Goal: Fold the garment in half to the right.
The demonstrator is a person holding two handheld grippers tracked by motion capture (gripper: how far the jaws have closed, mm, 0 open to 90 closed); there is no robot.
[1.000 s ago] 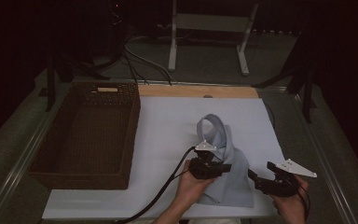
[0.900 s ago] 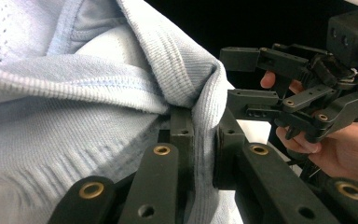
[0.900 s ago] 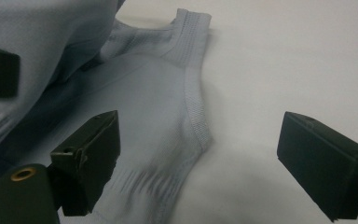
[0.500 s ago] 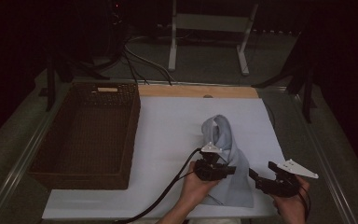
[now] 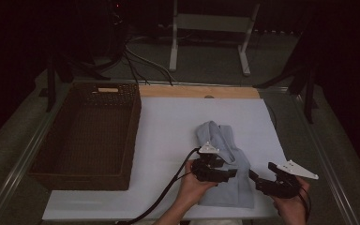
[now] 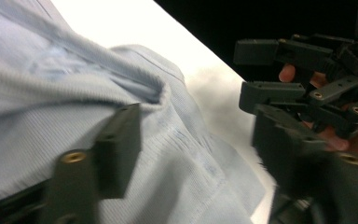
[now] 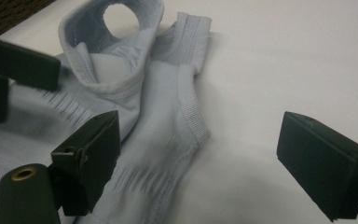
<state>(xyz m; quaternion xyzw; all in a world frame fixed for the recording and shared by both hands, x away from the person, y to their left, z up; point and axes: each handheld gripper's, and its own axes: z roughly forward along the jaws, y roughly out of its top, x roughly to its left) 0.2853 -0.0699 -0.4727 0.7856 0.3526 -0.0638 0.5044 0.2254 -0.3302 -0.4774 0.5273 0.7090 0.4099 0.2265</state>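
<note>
A light blue knit garment [image 5: 225,154] lies crumpled on the white sheet [image 5: 178,122], near the front edge. My left gripper [image 5: 232,173] rests over its lower part and points right. Its jaws have just been opening and now stand apart [image 6: 198,154]; fabric [image 6: 51,79] lies between them with neither pad pressing it. My right gripper [image 5: 255,180] faces it from the right, just off the garment's edge. It is open [image 7: 205,163], with the garment's ribbed hem [image 7: 186,112] and bare sheet between its jaws. The collar opening [image 7: 121,18] lies farther off.
A dark wicker basket [image 5: 89,131] stands on the left of the table, beside the sheet. A wooden strip [image 5: 197,91] runs along the sheet's far edge. Metal stand legs [image 5: 206,42] and cables [image 5: 136,56] lie behind the table. Bare sheet stretches right of the garment.
The garment, pulled up into a peak a second ago, has dropped and lies flatter. The left gripper's jaws have opened and let the fabric go. Both hands stay roughly in place.
</note>
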